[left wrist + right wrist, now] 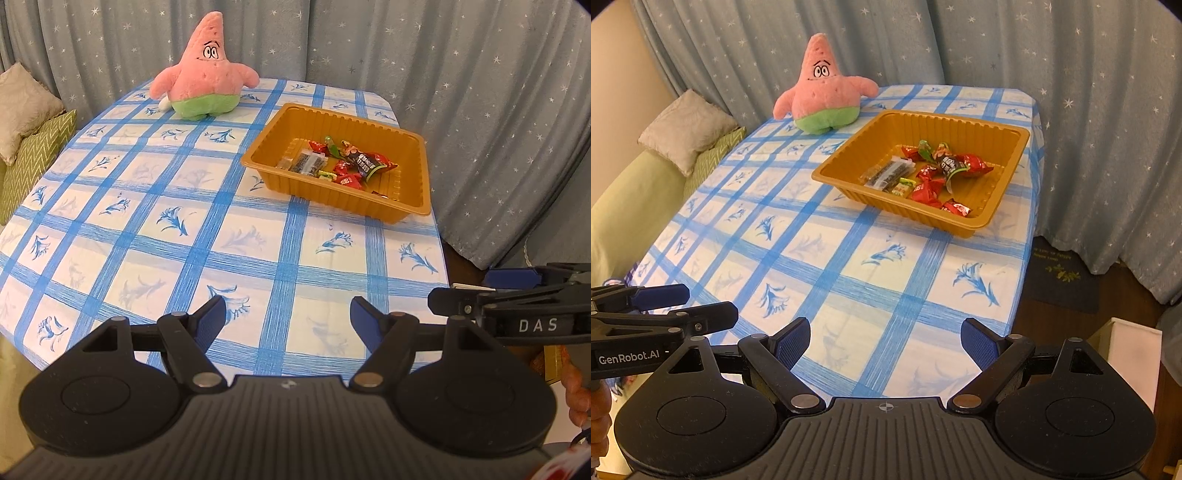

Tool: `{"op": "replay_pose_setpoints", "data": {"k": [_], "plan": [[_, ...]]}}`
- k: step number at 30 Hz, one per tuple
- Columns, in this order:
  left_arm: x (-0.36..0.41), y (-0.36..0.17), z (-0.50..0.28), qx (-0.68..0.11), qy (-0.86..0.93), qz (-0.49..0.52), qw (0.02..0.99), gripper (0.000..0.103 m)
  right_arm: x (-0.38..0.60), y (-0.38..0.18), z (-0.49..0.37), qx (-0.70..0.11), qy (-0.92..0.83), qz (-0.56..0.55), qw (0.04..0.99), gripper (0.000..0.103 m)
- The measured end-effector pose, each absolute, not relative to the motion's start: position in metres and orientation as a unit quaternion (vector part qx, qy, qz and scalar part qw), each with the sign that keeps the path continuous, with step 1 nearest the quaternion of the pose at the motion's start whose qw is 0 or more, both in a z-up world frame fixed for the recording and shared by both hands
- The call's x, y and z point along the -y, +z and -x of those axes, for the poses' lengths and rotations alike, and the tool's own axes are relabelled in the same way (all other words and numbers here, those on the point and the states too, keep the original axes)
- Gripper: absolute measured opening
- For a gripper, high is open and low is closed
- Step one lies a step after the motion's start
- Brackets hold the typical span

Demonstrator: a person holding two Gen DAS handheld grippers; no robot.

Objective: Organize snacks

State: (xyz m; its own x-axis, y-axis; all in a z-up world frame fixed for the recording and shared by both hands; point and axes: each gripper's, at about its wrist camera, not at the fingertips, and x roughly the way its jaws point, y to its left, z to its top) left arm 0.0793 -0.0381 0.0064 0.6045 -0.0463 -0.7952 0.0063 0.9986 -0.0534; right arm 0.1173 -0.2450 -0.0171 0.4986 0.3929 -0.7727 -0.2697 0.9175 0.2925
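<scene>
The snacks (929, 171) are piled inside an orange tray (1010, 184), which is set near the desk's (849, 266) far right corner, its long axis slanted toward that corner. The left gripper (287, 317) and right gripper (884, 338) are held released above the near edge, nothing grasped. A pink plush toy (827, 99) is seated at the far edge.

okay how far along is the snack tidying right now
It looks nearly or fully done: the wrapped snacks all lie inside the ribbed orange plastic tray, and none shows on the blue checked tablecloth. Nothing is in hand: the left gripper and right gripper are open and empty. No remaining step is visible.
</scene>
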Motion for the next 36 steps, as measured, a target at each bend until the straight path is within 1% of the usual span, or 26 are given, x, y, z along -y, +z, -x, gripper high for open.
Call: {"op": "replay_pose_setpoints", "data": {"k": [36], "plan": [[0.0296, 0.0064, -0.0834, -0.445, -0.019, 0.025, 0.895, 0.072, 0.2384, -0.0171, -0.1195, -0.462, 0.190, -0.066, 0.864, 0.088]]}}
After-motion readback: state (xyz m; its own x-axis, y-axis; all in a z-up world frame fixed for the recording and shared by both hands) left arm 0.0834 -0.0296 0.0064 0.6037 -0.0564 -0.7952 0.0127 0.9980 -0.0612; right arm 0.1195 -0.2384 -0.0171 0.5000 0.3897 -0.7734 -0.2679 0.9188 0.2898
